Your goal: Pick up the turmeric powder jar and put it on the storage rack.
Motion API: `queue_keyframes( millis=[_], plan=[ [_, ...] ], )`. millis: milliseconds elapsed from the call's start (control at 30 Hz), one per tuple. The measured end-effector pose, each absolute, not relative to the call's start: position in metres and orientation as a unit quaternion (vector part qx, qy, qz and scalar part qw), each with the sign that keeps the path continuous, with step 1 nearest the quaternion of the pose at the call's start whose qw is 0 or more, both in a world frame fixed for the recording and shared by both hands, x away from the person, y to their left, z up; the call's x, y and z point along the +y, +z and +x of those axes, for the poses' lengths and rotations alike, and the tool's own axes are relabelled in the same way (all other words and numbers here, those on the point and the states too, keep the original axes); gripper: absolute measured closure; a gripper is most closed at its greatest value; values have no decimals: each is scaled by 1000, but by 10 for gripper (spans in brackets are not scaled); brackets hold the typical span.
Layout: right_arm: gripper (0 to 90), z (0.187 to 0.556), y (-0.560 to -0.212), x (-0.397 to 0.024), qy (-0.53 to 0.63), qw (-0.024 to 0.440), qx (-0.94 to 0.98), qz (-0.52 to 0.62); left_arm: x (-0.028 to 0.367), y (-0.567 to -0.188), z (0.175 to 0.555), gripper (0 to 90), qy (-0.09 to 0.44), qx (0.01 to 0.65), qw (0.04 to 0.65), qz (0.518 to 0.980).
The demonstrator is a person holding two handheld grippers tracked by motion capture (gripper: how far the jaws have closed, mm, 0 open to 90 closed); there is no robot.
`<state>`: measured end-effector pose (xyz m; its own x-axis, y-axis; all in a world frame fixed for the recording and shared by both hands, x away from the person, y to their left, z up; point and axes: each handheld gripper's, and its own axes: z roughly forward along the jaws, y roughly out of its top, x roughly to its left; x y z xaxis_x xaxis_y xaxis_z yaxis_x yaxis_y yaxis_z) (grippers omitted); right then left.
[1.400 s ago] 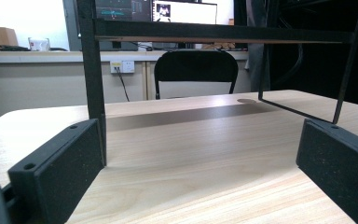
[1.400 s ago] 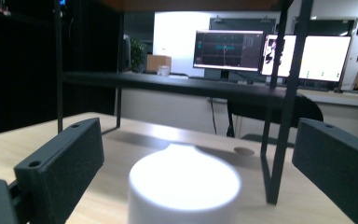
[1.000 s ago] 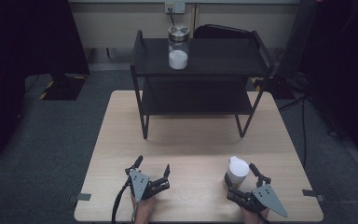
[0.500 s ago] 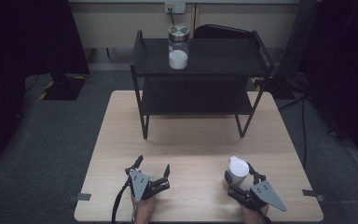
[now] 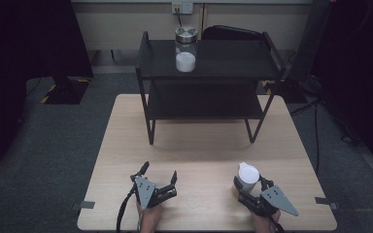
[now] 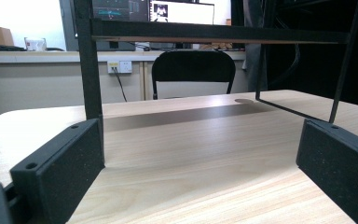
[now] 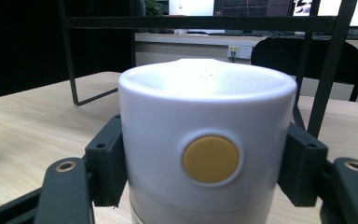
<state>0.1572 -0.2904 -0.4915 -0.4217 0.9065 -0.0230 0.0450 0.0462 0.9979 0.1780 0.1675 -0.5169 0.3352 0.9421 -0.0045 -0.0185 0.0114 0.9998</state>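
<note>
Closed within the last half second, the right gripper (image 5: 246, 187) is clamped on the cup (image 5: 247, 176), near the rack (image 5: 209, 73), for lifting; the left gripper (image 5: 160, 175) is held apart.

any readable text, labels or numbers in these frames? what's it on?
None readable.
Monitors behind the rack: screen content too small and blurred.
White container in the right gripper: plain yellow dot, no lettering.
Glass jar: no label visible.
</note>
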Motion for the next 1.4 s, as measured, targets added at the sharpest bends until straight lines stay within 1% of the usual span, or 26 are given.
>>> queue_keyframes(
  millis=[633,1400],
  plan=[
    [303,157,-484,-288,565,381,628,377,167,-517,178,2,411,405,585,571],
    [303,163,-453,-301,578,370,631,362,168,-517,178,2,410,404,585,571]
  ],
)
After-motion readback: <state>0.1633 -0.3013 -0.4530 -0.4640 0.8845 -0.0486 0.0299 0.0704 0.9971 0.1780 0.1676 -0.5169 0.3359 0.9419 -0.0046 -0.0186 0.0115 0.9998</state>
